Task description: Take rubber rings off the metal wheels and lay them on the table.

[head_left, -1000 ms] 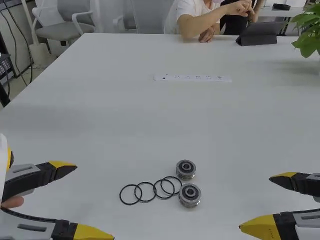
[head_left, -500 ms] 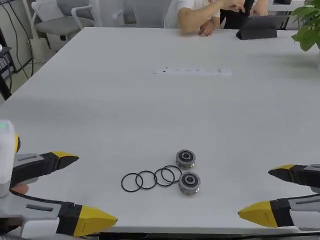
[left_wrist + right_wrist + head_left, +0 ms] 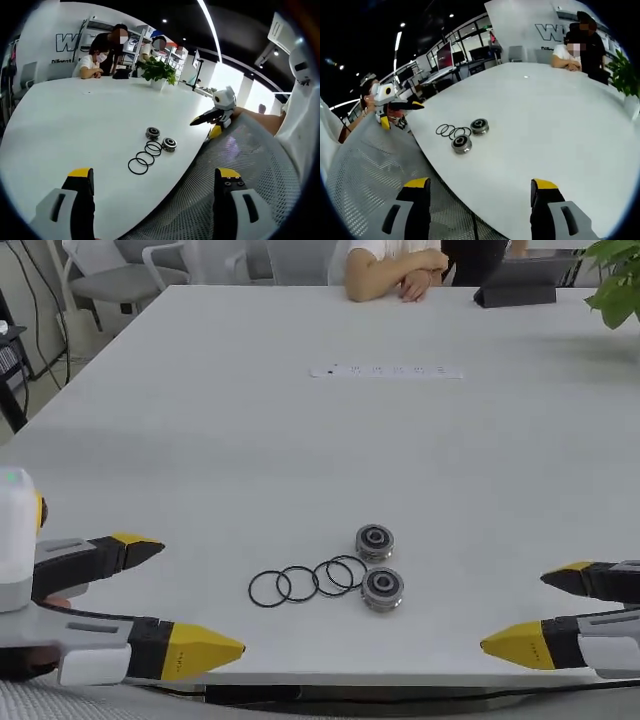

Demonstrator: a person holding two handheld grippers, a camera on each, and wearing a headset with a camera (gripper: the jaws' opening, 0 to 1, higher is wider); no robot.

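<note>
Hovering over the near table edge, left gripper (image 3: 200,597) and right gripper (image 3: 515,611) both with jaws spread wide and empty, four black rubber rings (image 3: 305,582) lying in an overlapping row on the white table (image 3: 300,440) between them, two metal wheels (image 3: 374,540) just right of the row.

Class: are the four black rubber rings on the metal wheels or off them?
Off: the rubber rings lie flat on the table in a row beside the two metal wheels.
</note>
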